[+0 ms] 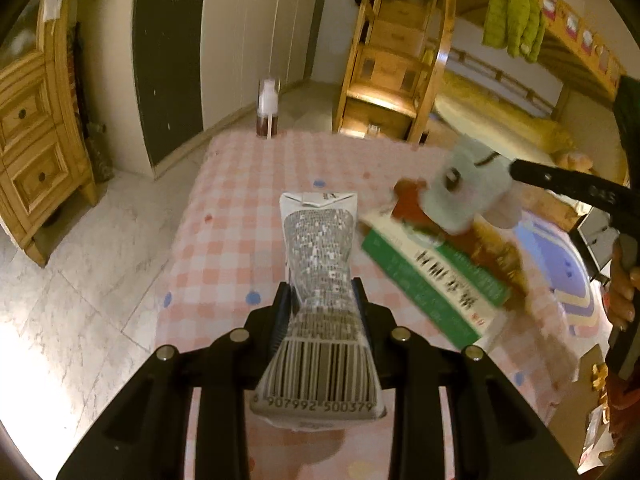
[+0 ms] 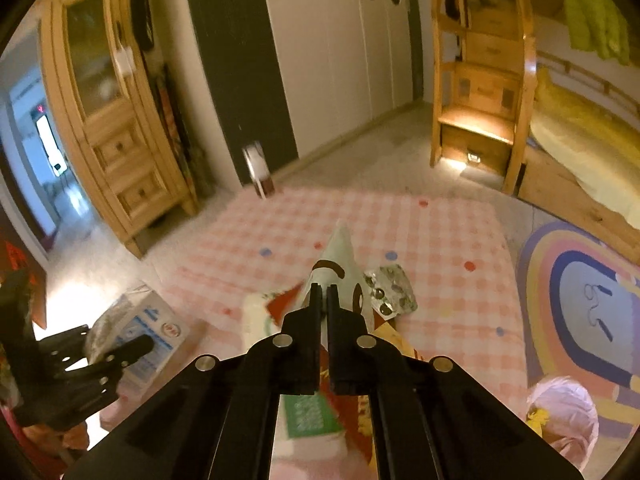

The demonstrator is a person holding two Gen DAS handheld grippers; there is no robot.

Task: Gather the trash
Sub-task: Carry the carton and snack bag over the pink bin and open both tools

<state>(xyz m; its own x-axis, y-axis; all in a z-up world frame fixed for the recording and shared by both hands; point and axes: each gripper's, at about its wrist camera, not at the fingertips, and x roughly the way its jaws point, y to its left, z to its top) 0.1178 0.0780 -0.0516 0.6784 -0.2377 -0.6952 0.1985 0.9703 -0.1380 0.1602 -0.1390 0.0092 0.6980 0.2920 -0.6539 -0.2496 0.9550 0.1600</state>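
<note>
The left hand-held gripper (image 1: pixel 320 300) was clamped on a crushed white carton with a barcode (image 1: pixel 318 292), held above the near part of the counter under a pink checked cloth (image 1: pixel 240 208). To its right, the right hand-held gripper (image 2: pixel 324 292) had its jaws pinched together on a pale green paper wrapper with dark markings (image 2: pixel 338 256). A green and red flat box (image 1: pixel 432 280) hung blurred beneath the wrapper, and a silver blister pack (image 2: pixel 392 290) lay on the cloth just right of the wrapper.

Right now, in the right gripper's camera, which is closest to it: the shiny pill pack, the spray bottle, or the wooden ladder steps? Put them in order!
From the right hand-held gripper:
1. Pill pack, just right of its tips.
2. Spray bottle, at the table's far left edge.
3. Ladder steps, beyond the table, right.
</note>
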